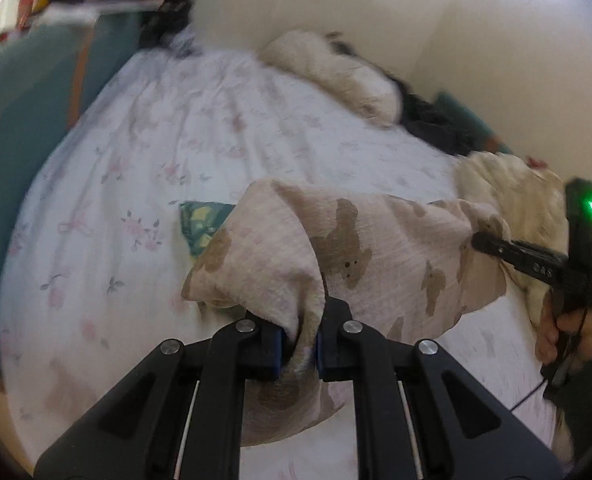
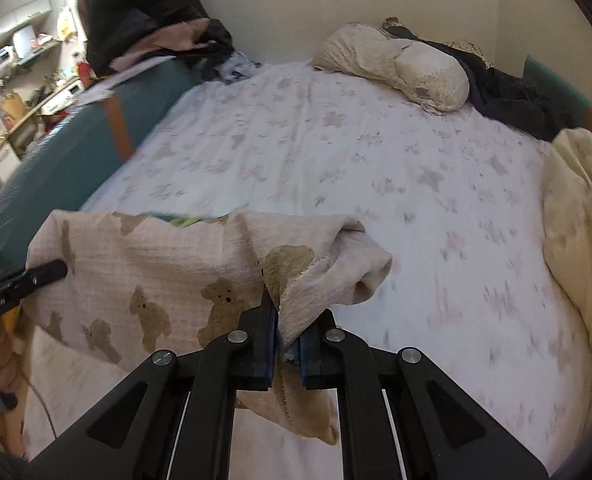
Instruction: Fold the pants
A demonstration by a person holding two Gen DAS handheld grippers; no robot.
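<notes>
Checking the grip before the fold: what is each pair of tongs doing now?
Left tongs: shut on the bear-print pants.
Right tongs: shut on the same pants.

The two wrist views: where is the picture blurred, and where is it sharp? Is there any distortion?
Left wrist view: the bedsheet and the far clutter smear with motion blur, while the left gripper and the bear-print pants it pinches stay sharper. Right wrist view: the same, sheet streaked, right gripper crisp. Both views: fisheye bending curves the bed's edges, with dark corners.
</notes>
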